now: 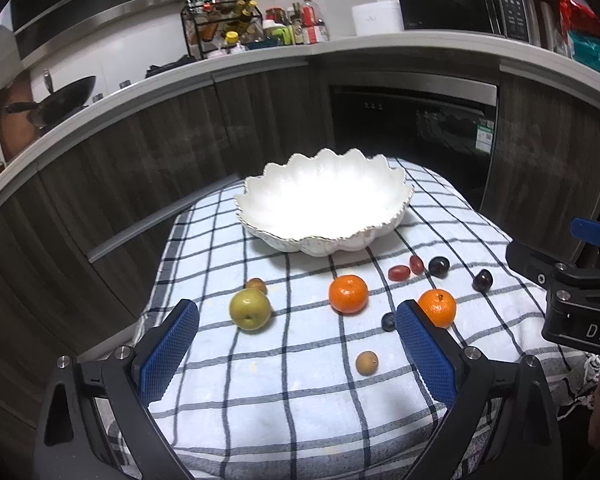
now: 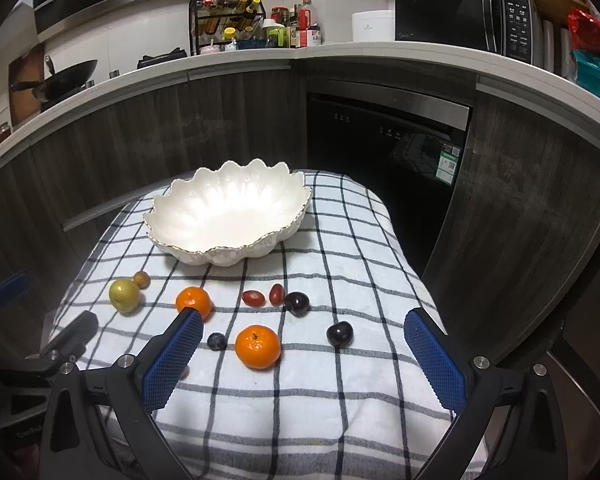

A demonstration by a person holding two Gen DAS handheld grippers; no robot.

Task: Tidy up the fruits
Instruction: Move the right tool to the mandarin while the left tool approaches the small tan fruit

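A white scalloped bowl (image 2: pixel 227 216) sits empty at the far side of a checked cloth (image 2: pixel 300 400) covering the desk. In front of it, all loose on the cloth, lie a green apple (image 2: pixel 124 295), two oranges (image 2: pixel 257 346) (image 2: pixel 193 303), two red grapes (image 2: pixel 253 298), two dark plums (image 2: pixel 340 334) and a blueberry (image 2: pixel 217 341). The right claw (image 2: pixel 304 364) hangs open and empty; its left pad hides most of a small brown fruit (image 1: pixel 366 363), seen whole only from the left wrist. The left claw (image 1: pixel 297 354) is open too, its right pad partly covering the blueberry.
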